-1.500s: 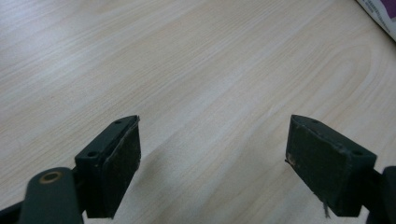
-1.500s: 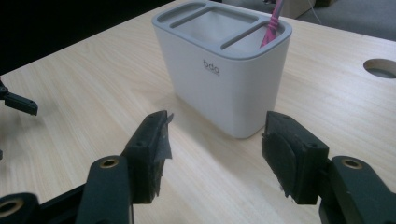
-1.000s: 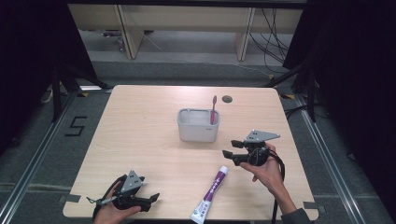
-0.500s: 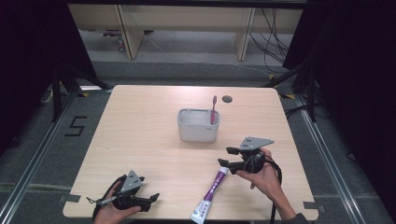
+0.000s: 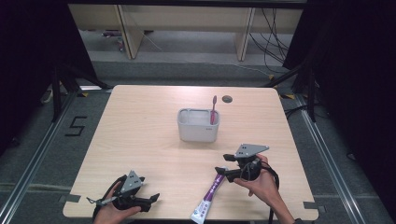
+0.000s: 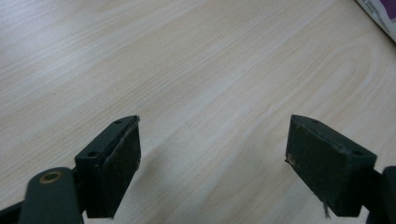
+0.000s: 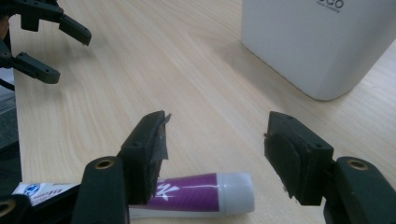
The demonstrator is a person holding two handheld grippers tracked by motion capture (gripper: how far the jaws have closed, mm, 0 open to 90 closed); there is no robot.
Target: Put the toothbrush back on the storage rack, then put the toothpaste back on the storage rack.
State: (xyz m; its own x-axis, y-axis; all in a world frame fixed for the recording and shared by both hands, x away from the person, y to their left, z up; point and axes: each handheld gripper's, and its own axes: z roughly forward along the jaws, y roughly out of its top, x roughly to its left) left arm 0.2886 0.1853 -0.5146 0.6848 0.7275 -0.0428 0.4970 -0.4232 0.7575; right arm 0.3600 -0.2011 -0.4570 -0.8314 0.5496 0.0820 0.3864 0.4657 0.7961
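Our right hand-held gripper [image 5: 223, 164] hangs low over the near right part of the surface [image 5: 140, 135], its jaws standing well apart with nothing pressed between the pads. In the right gripper view the toothpaste tube [image 7: 196, 192] lies flat on the wood just beneath and in front of those jaws, its grey cap pointing toward the right of that view and its purple body running back under the left jaw; we cannot tell whether that jaw touches the tube. From the high view the tube [image 5: 209, 193] lies slanted, its cap end up by the right hand-held gripper and its flat white end reaching the near edge of the surface. Our left hand-held gripper [image 5: 152, 199] rests at the near left corner, also spread wide, and its own view shows bare wood between the pads, with a corner of the tube [image 6: 379, 14] at the top right. Farther back, near the middle of the surface, stands a white holder [image 5: 197, 126] with a pink toothbrush [image 5: 213, 109] upright in its right side. The holder is well apart from the tube and from both hands.
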